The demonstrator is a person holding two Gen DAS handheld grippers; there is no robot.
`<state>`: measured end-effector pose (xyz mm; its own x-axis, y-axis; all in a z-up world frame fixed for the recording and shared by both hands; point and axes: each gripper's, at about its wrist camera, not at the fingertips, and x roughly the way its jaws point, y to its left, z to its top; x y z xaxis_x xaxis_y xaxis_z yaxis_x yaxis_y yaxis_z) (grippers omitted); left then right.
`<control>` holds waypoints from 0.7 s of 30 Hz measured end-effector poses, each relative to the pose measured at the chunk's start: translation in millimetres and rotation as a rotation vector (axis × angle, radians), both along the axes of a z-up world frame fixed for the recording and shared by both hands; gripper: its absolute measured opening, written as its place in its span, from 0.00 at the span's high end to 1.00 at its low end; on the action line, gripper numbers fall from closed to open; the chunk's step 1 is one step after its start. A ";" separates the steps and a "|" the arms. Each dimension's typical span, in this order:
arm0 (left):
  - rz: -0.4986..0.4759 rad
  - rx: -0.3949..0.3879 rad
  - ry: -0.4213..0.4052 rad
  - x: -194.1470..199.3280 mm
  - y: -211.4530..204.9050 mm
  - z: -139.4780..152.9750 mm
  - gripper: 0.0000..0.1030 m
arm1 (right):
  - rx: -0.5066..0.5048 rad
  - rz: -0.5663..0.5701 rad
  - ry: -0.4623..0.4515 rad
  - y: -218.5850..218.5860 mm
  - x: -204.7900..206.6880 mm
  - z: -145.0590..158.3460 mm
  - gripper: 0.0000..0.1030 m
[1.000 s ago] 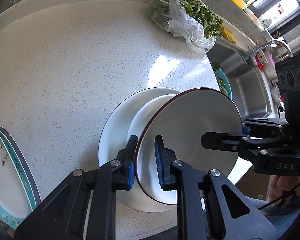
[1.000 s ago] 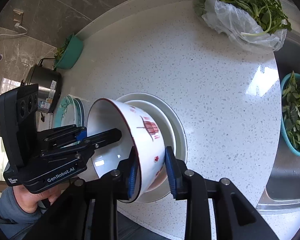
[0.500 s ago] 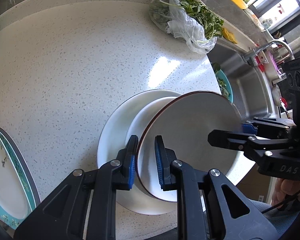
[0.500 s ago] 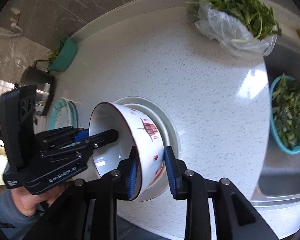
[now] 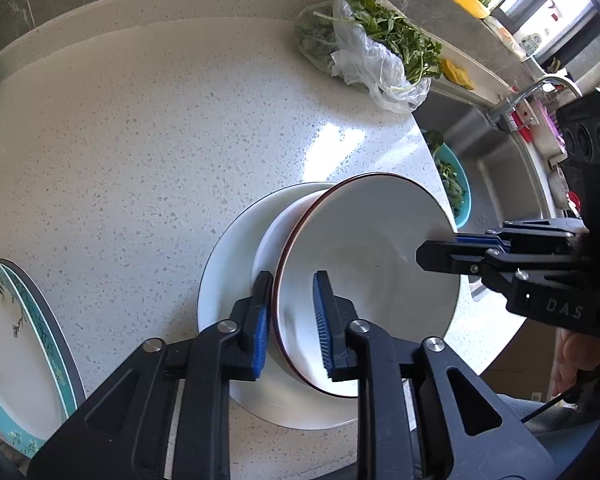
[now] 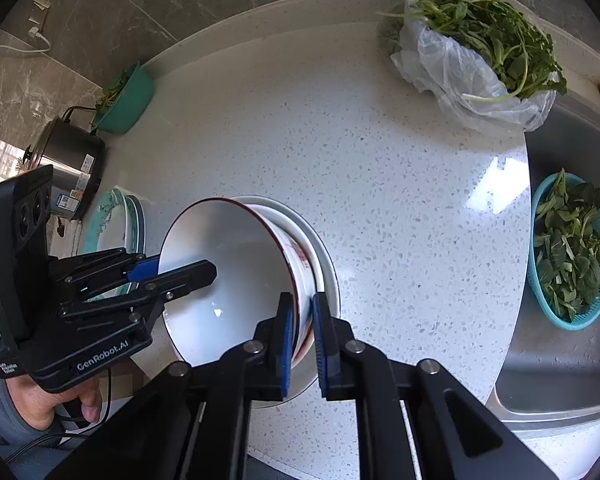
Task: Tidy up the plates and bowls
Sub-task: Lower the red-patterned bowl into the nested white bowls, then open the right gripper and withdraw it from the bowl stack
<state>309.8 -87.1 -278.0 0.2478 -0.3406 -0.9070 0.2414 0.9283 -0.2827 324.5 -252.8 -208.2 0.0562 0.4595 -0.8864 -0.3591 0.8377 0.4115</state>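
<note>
Over the white plate (image 5: 228,280), both grippers are straddling the red-rimmed bowl (image 5: 372,276)'s rim: right gripper (image 6: 300,344) clamping, left gripper (image 5: 290,320) loosening; ceramic looks slippery, fragile.

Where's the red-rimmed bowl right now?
The red-rimmed bowl is tilted over the white bowl on the white plate, near the counter's front edge, with the left gripper and right gripper on opposite rims.

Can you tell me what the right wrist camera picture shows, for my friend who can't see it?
The right gripper has its jaws shut on the rim of a tilted white bowl over a white plate, while the left gripper reaches over the opposite rim. A bag of greens lies on the speckled counter behind.
</note>
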 end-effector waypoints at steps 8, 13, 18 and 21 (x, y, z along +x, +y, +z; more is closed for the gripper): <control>0.031 0.003 -0.178 -16.7 4.0 34.3 0.27 | -0.012 0.050 0.003 8.0 -0.5 -1.7 0.91; 0.121 -0.008 -0.199 -27.6 18.5 41.3 0.27 | -0.003 0.098 -0.007 8.9 0.8 -0.5 0.91; 0.223 -0.017 -0.179 -46.1 34.2 37.3 0.27 | 0.036 0.128 0.000 4.2 4.2 5.6 0.87; 0.238 -0.028 -0.171 -60.7 43.8 35.6 0.27 | 0.094 0.088 -0.017 -11.6 11.9 18.9 0.76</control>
<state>249.1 -43.3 -242.4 0.4722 -0.2787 -0.8363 0.0646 0.9571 -0.2825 336.4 -264.3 -189.3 0.0268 0.5447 -0.8382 -0.4373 0.7604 0.4802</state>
